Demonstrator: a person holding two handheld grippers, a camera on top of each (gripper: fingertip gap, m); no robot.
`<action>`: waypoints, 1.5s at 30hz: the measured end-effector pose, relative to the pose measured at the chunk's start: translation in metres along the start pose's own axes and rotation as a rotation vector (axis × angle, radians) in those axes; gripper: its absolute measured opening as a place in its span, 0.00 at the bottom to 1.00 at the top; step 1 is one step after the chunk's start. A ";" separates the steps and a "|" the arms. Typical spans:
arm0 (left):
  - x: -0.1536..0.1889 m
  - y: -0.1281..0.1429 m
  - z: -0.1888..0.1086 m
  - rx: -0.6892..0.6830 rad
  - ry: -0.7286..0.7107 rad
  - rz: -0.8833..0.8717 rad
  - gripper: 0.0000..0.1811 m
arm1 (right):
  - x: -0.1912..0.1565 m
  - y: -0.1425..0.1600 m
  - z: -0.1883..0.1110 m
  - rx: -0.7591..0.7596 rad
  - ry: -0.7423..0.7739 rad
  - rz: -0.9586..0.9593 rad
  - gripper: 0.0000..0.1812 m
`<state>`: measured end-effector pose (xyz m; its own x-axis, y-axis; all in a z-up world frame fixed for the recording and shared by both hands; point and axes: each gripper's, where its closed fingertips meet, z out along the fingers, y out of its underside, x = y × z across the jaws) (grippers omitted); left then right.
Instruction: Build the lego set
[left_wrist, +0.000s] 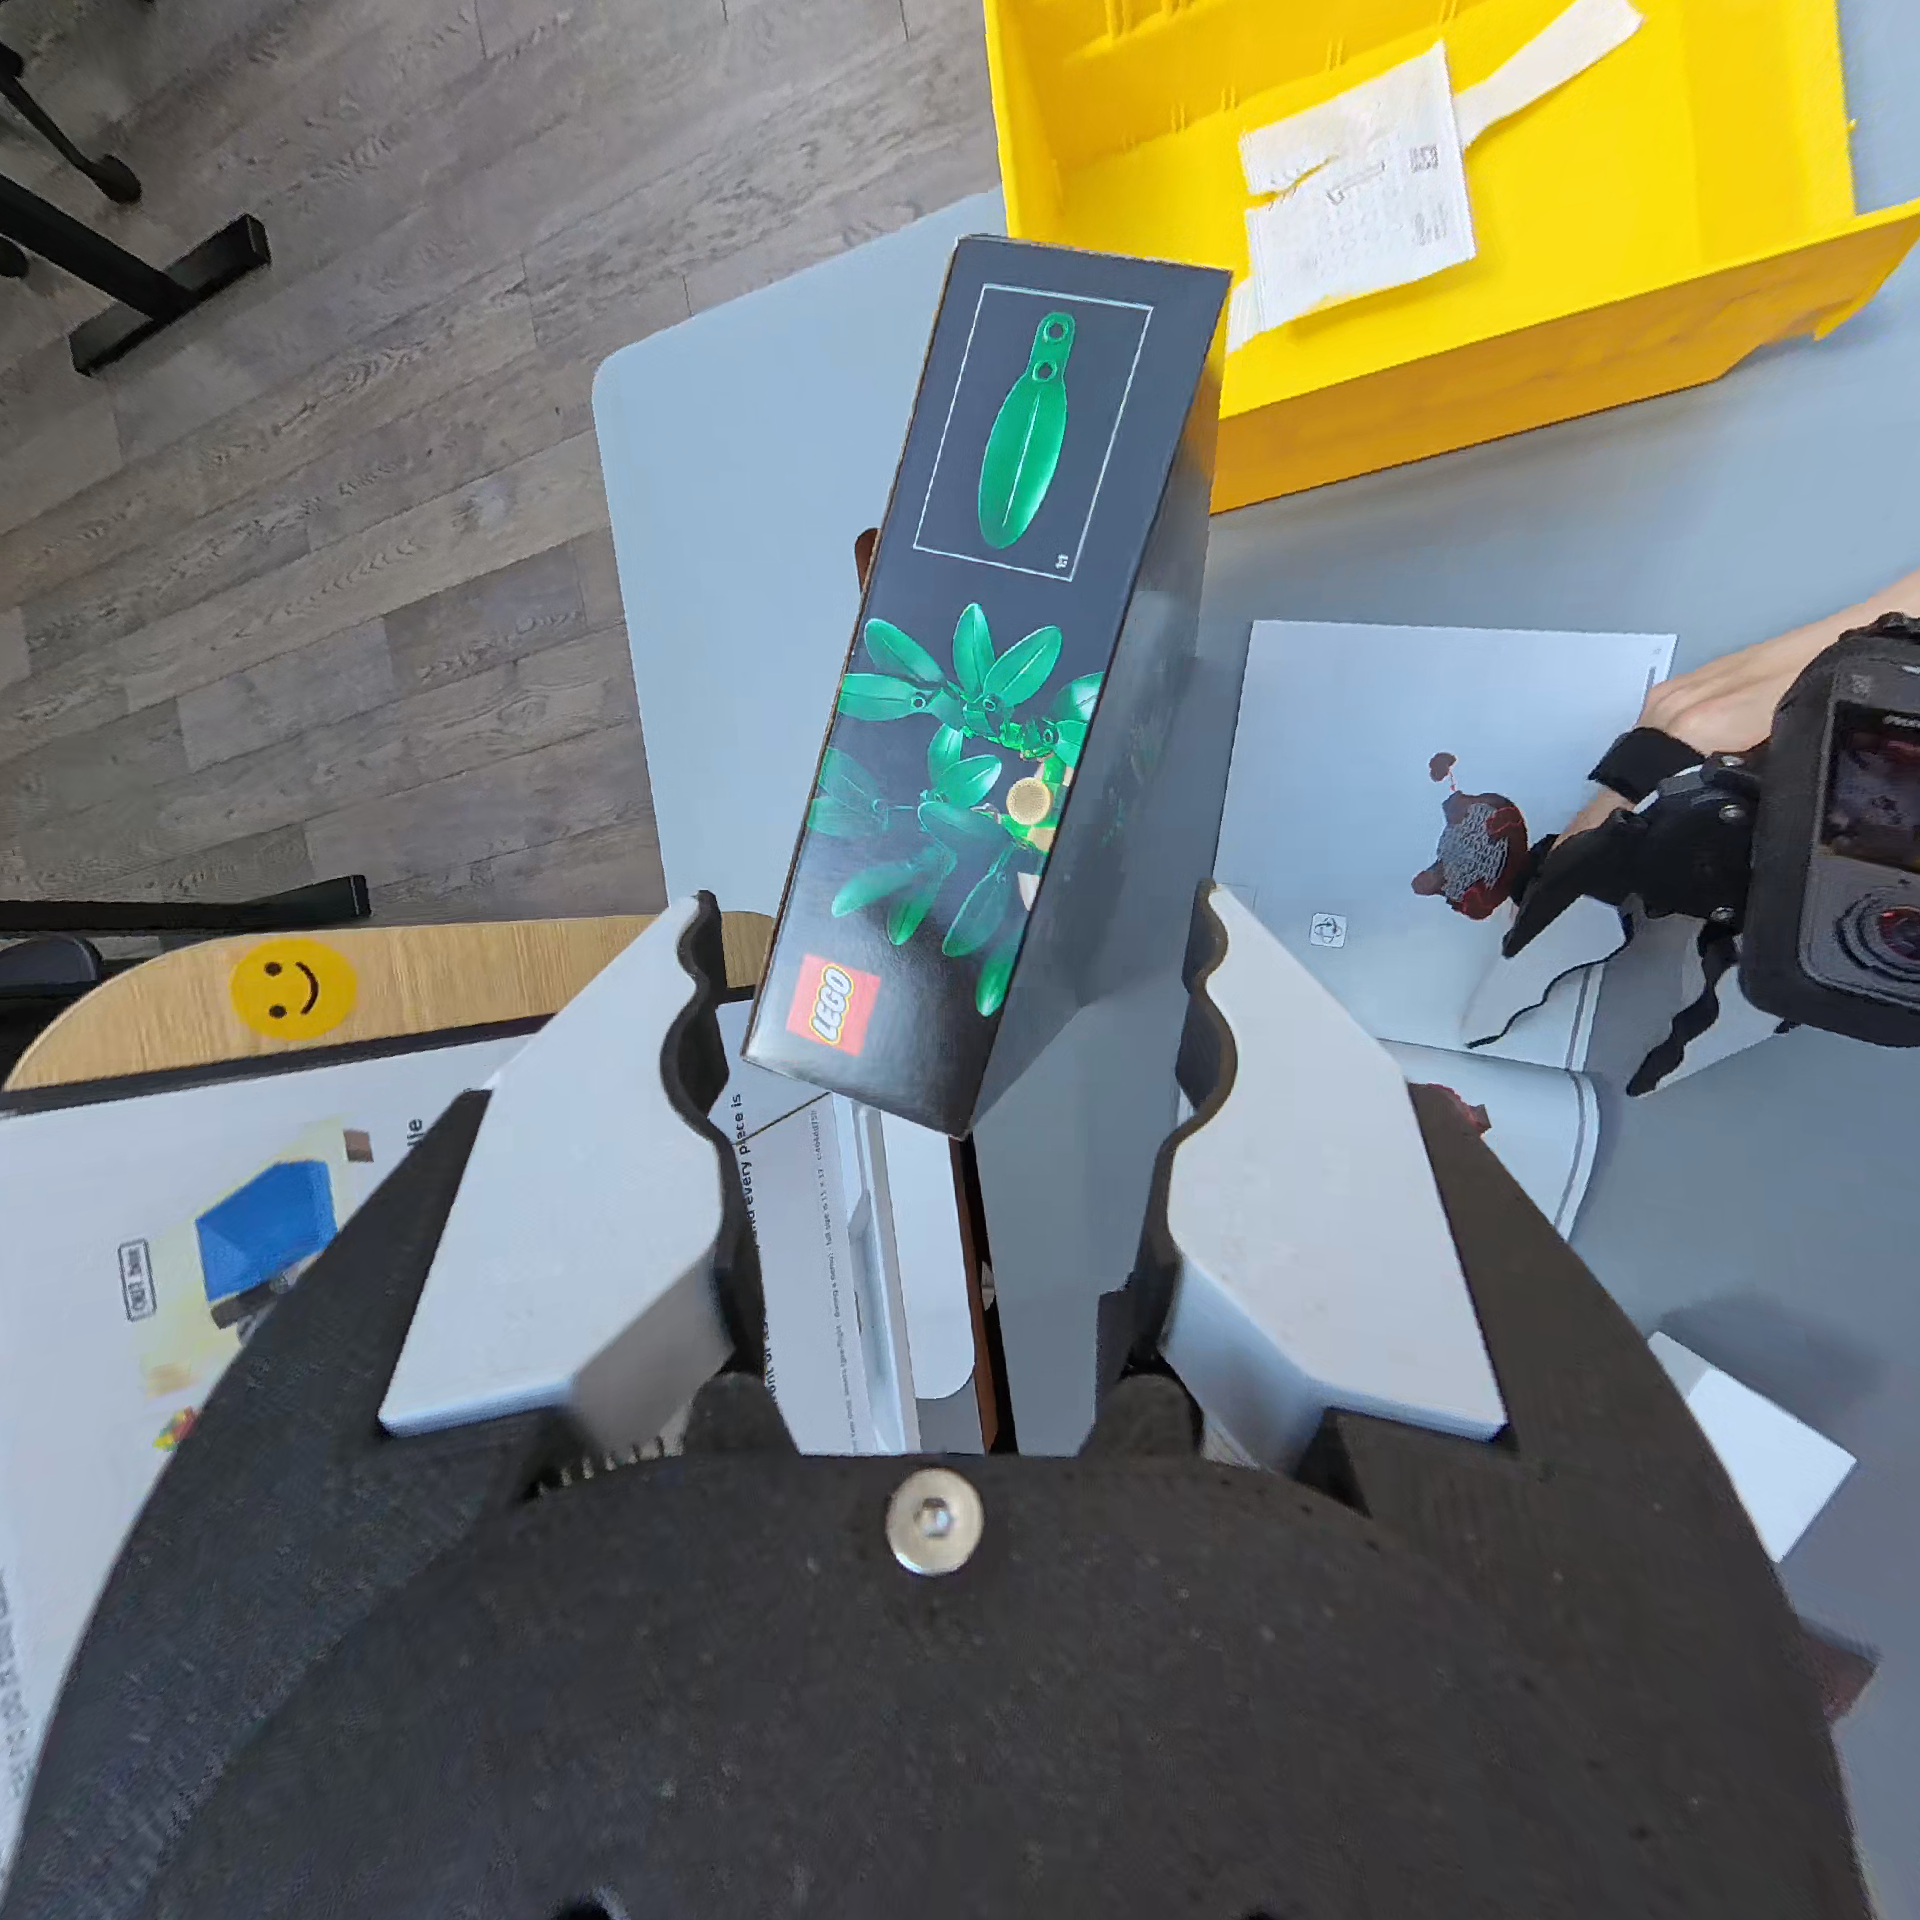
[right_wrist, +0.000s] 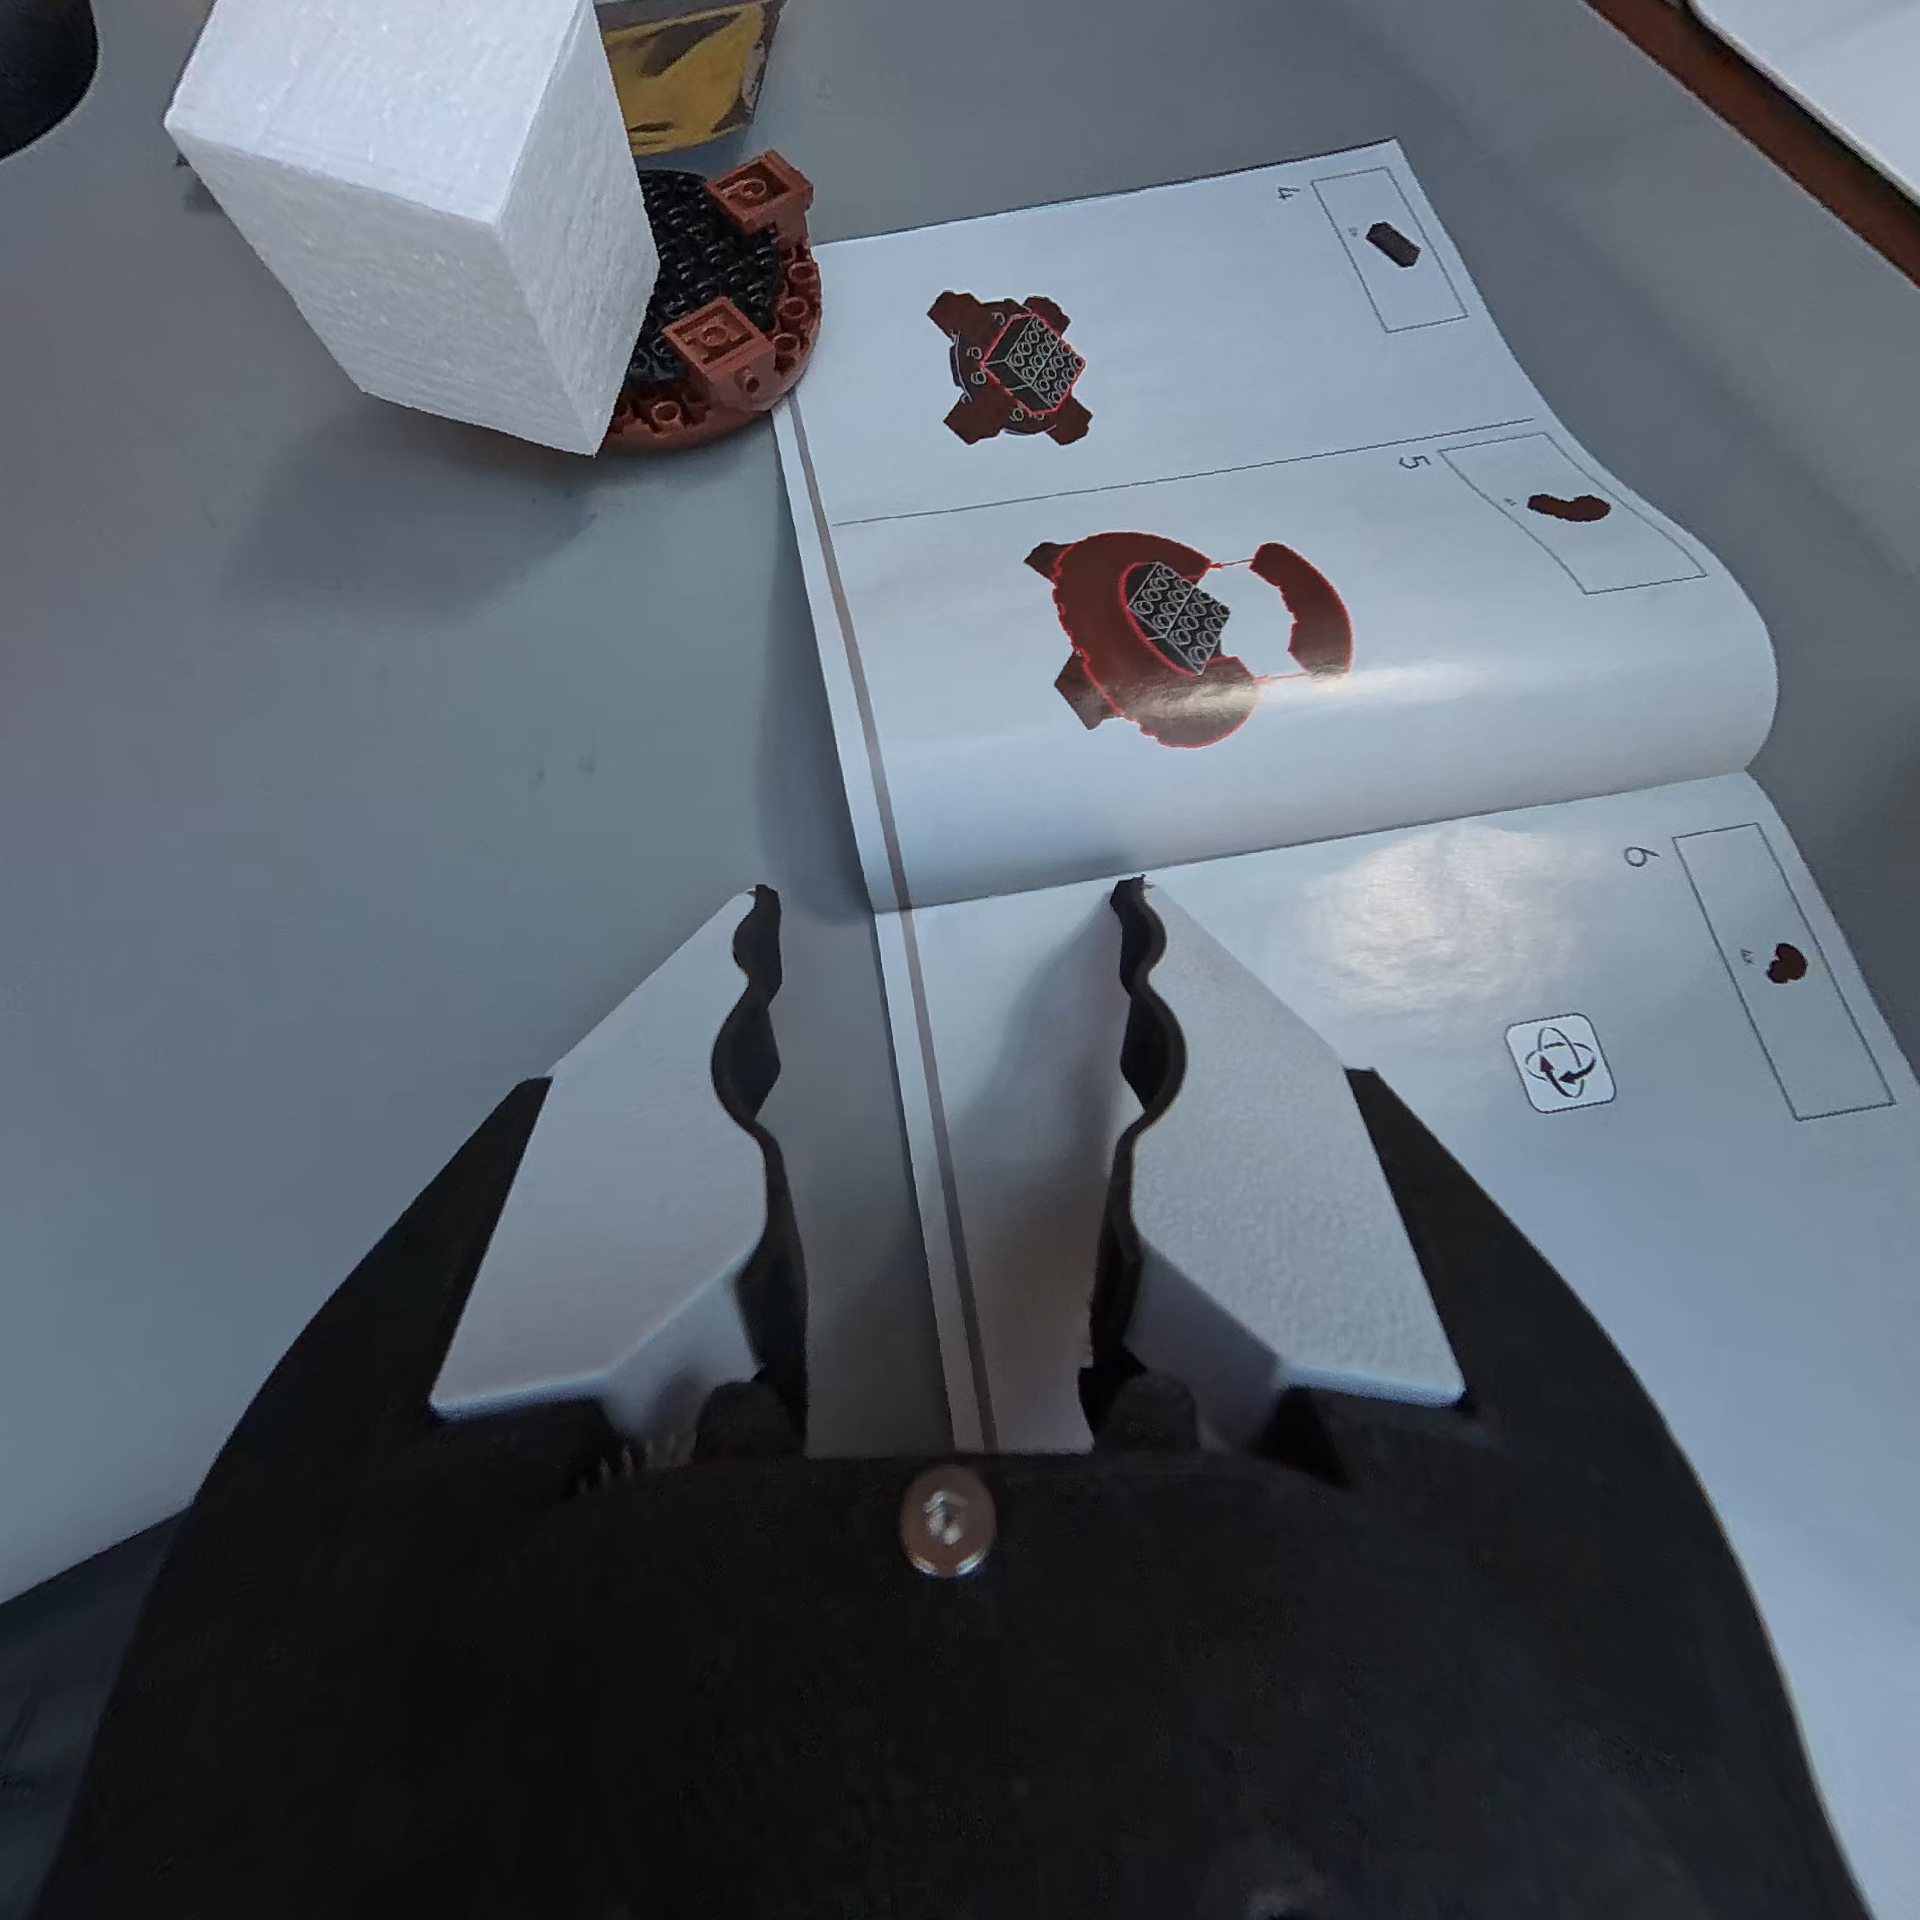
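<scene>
Early build: round brown base (right_wrist: 717, 301) sits beside open booklet (right_wrist: 1299, 582). Both claws, left (left_wrist: 951, 1013) and right (right_wrist: 945, 997), gape wide, holding nothing. Likely next: fetch pieces, box (left_wrist: 997, 675) untouched.

Dark lego box (left_wrist: 997, 665) tilted upright, round brown-black lego base (right_wrist: 727, 301) beside booklet (right_wrist: 1299, 582)

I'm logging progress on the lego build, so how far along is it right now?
Early. Done: a round brown and black base with two brown bricks on top sits beside a white foam block. In hand: nothing; the left gripper and right gripper have jaws open and empty, the right over the open instruction booklet. Left: the booklet's steps and the green leaves pictured on the set's box.
</scene>
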<state>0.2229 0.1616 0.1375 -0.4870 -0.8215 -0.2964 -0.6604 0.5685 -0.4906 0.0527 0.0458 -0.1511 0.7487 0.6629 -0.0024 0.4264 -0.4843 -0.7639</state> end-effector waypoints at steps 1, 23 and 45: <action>0.007 0.000 -0.011 0.040 0.000 -0.008 0.48 | 0.001 0.000 0.001 -0.005 0.016 -0.011 0.36; 0.295 0.253 -0.136 0.599 -0.126 -0.600 0.39 | 0.026 -0.023 0.028 -0.030 0.122 0.057 0.32; 0.352 0.360 -0.144 0.677 -0.337 -0.885 0.38 | -0.093 -0.116 0.044 0.284 0.173 0.261 0.42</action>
<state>-0.2682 0.0834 -0.0254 0.2352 -0.9476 0.2161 -0.2039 -0.2655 -0.9423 -0.0888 0.0652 -0.0906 0.8976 0.4215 -0.1295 0.0724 -0.4307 -0.8996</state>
